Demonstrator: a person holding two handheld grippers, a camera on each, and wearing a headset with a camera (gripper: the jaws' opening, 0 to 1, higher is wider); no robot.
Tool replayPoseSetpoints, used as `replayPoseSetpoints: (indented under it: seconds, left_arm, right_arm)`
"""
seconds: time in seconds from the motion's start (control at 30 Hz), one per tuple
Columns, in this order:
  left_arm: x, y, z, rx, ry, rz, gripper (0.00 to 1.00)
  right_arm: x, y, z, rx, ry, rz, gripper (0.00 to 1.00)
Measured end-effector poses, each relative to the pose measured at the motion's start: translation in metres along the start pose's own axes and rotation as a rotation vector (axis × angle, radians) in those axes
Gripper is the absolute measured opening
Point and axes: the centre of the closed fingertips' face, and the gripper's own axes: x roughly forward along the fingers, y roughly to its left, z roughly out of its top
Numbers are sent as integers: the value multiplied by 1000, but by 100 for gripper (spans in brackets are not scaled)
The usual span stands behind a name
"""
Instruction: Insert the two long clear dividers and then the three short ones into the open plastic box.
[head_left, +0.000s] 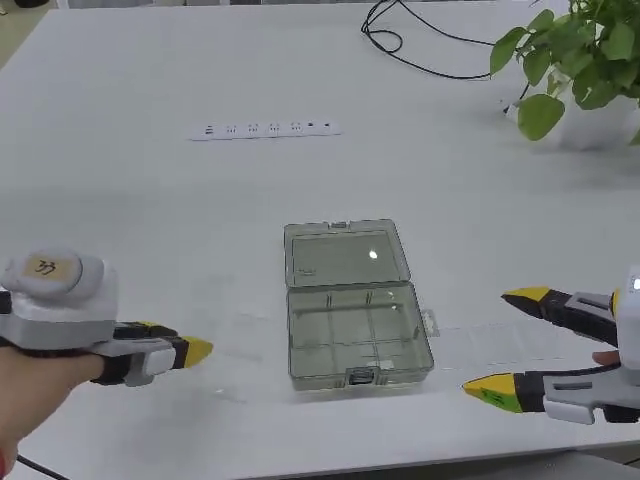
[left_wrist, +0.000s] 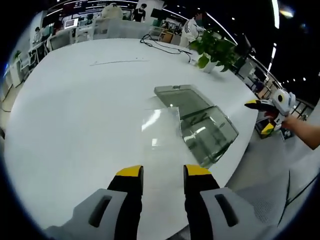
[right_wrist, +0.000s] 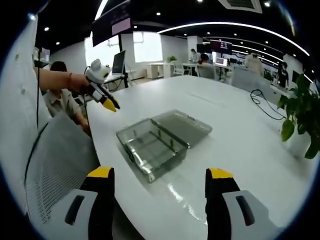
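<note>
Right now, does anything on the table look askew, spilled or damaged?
Nothing stands out. The plastic box lies flat with its lid folded back, and clear dividers lie flat on the table beside it. The left gripper and the right gripper are open, apart from the box.

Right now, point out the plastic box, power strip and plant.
plastic box (head_left: 345, 255), head view, open lid.
power strip (head_left: 265, 129), head view, middle of top face.
plant (head_left: 541, 115), head view, large lowest leaf.

My claw (left_wrist: 162, 172) hangs over the white table (left_wrist: 75, 110), its two yellow tips a little apart. Ahead sits the open plastic box (left_wrist: 207, 132), with clear dividers (left_wrist: 160, 125) lying flat just beside it.
</note>
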Motion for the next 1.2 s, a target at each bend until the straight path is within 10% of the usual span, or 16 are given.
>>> replayPoseSetpoints:
  seconds: [0.6,1.2]
  left_arm:
    - [9,-83,43,-18,-169,-172,30]
    - [20,-139,58,27,-223,-280,30]
  right_arm:
    - [18,25,80,241,-172,9,45]
    - [51,46,108,402,-220,30,25]
